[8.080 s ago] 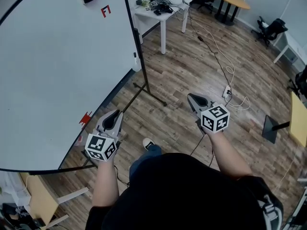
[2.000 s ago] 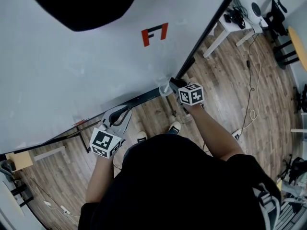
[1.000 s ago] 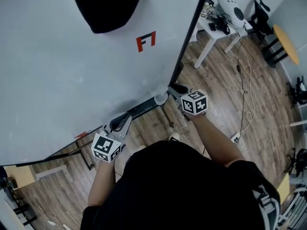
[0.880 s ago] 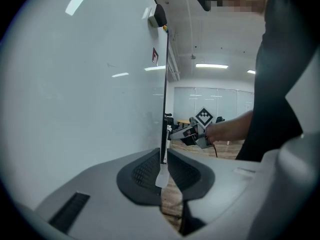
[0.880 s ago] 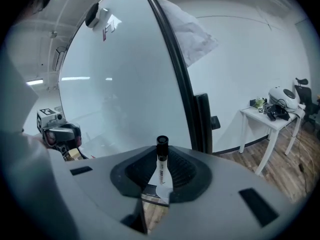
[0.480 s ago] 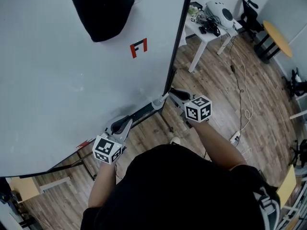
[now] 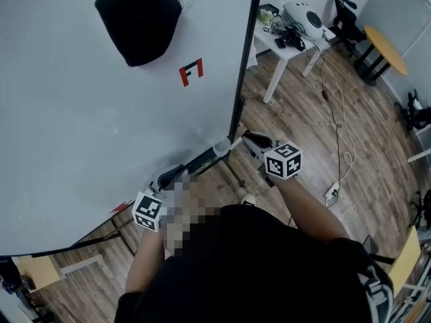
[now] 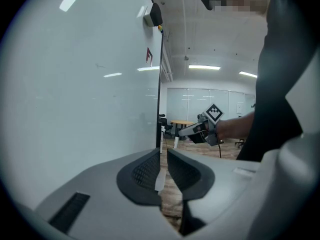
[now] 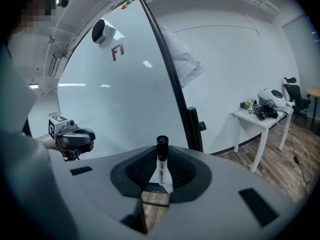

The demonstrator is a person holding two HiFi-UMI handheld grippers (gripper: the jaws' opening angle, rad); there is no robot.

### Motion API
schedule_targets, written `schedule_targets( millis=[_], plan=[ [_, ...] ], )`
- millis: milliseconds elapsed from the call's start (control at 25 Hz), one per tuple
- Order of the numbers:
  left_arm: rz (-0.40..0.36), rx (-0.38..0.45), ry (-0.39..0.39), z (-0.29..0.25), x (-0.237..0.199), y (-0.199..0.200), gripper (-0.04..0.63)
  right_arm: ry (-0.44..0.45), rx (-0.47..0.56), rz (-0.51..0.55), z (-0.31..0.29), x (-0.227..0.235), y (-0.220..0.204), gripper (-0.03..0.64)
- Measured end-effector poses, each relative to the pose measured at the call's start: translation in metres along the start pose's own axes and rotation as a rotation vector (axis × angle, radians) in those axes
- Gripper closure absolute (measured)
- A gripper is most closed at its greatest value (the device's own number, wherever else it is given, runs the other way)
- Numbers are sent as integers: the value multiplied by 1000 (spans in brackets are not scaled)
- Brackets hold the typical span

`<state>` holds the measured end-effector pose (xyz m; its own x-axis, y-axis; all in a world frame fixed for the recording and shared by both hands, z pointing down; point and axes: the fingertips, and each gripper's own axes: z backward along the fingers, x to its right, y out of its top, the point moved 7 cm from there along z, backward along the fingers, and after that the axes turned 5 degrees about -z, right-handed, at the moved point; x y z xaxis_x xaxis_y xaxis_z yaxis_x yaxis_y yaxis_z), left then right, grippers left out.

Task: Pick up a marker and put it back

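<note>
Head view has both forearms stretched toward the whiteboard (image 7: 101,113), each gripper tipped slightly downward. The right gripper (image 7: 248,140), by the board's lower right corner, has its jaws partway closed, pinching a white marker (image 9: 161,168) that stands upright with its black cap on top. The left gripper (image 8: 163,159) is empty, its jaws a narrow slit apart; in the head view a mosaic patch half covers it.

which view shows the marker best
The right gripper view: the marker stands upright, black cap up, clamped in the right gripper. The head view shows only a small pale bit at that gripper's tip; the left gripper view shows it too small to tell.
</note>
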<state>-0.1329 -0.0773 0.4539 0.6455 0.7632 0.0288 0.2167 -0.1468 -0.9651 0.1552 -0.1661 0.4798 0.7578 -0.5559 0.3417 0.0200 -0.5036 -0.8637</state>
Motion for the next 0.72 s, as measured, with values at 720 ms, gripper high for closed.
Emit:
schedule_targets(
  millis=[720],
  plan=[
    [25,-15,25,0,-10,-5,541,0,-53,-13,-31,13,-12,557]
  ],
)
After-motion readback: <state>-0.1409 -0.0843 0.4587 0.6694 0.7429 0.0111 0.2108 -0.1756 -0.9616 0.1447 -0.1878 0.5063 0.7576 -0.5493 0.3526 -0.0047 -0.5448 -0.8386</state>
